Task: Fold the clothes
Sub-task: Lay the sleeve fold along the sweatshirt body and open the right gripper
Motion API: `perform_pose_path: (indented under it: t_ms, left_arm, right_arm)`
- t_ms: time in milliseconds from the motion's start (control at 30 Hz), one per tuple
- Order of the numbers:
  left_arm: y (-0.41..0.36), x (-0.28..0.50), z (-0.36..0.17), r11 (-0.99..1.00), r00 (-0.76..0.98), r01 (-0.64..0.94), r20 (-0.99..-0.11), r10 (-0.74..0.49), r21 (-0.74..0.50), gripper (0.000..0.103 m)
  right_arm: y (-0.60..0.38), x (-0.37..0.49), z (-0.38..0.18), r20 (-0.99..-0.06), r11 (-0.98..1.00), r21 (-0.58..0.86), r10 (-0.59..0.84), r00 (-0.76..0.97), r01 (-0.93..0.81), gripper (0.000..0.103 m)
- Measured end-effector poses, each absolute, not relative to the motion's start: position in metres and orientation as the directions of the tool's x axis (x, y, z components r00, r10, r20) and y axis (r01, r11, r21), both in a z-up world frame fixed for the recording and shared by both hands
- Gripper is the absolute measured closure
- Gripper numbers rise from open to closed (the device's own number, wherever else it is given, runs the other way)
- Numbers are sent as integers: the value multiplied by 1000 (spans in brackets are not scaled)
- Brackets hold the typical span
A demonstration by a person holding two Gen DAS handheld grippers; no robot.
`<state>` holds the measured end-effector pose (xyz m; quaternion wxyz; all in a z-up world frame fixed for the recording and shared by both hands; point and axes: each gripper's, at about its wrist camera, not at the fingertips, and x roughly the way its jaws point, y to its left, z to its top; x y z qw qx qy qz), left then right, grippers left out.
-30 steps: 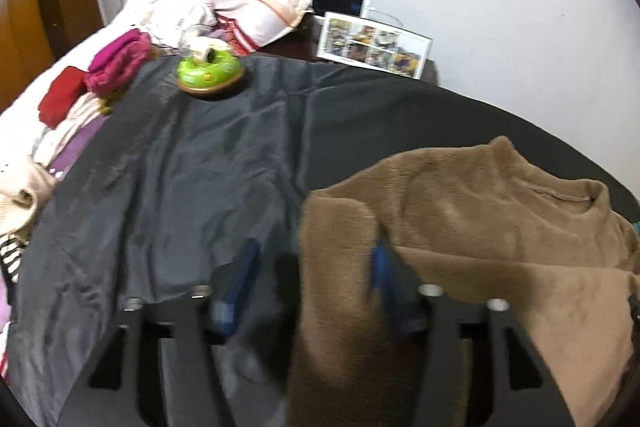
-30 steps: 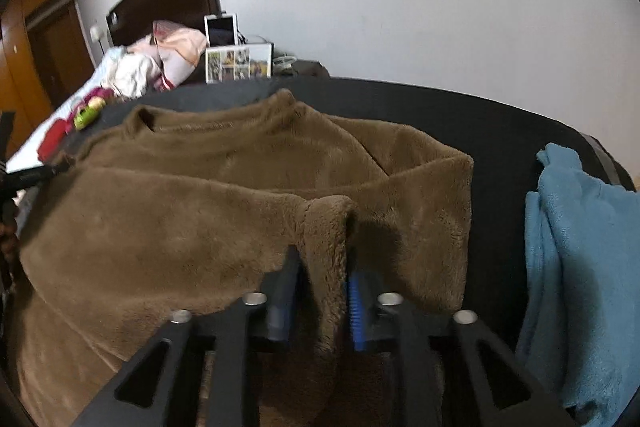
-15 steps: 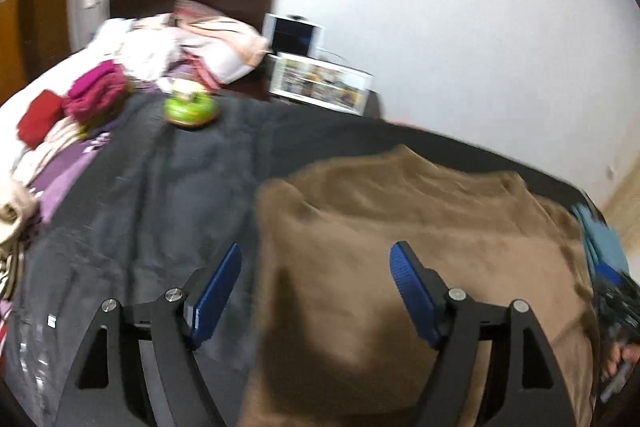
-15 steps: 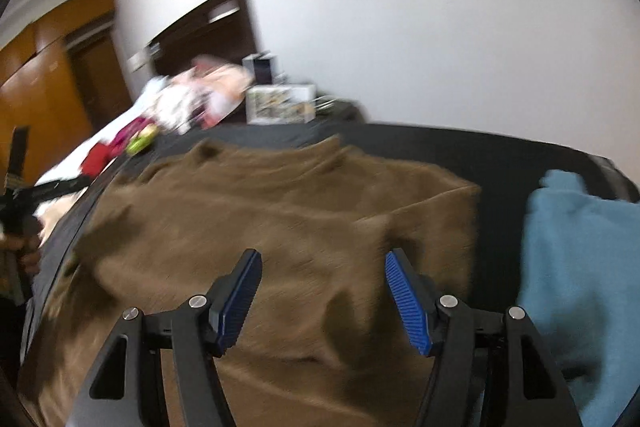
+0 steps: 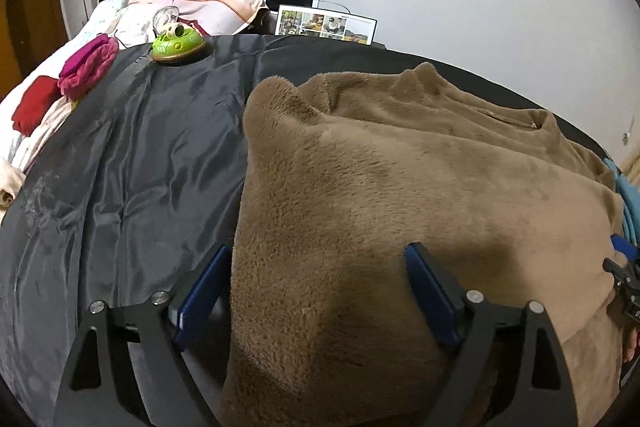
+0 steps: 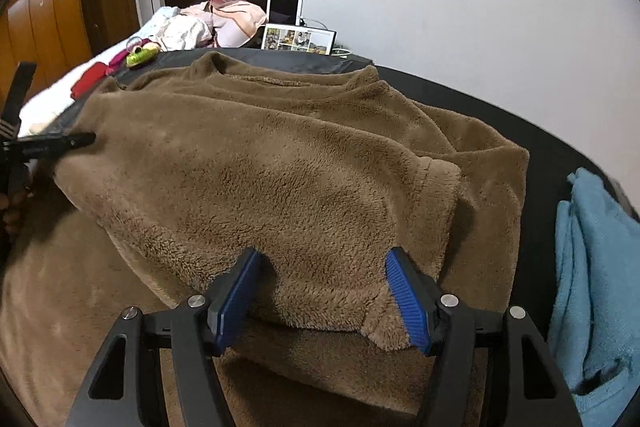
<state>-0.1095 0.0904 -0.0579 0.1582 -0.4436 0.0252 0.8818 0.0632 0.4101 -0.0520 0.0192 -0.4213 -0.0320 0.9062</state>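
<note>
Left tongs (image 5: pixel 316 291), right tongs (image 6: pixel 324 297) spread, just opened; brown fleece (image 6: pixel 280 187) apparently loose between pads.

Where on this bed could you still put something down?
The black sheet is bare between the brown fleece top and the clothes pile, below the green toy. The side by the blue garment is crowded.

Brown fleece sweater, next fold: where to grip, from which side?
Probably the folded-over flap's near corners. On the brown fleece sweater, its lower right corner overhangs just inside the right gripper, jaws open. Come in from the near edge, low, one finger under that loose edge.
</note>
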Motion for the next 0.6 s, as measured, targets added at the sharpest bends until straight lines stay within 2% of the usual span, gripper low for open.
perform_pose_path:
  t_ms: [233, 433, 600]
  left_arm:
    - [97, -92, -38, -956, -594, -295, -782, 188, -6, 12]
    - [107, -56, -18, -924, -600, -383, -760, 250, -1, 11]
    - [117, -48, -32, -903, -575, -430, -773, 267, 8, 11]
  right_arm:
    - [405, 61, -36, -774, -994, -72, 110, -624, -87, 36]
    - [388, 67, -21, -743, -991, -90, 132, -656, -97, 36]
    - [379, 63, -26, -749, -990, -109, 142, -647, -92, 36]
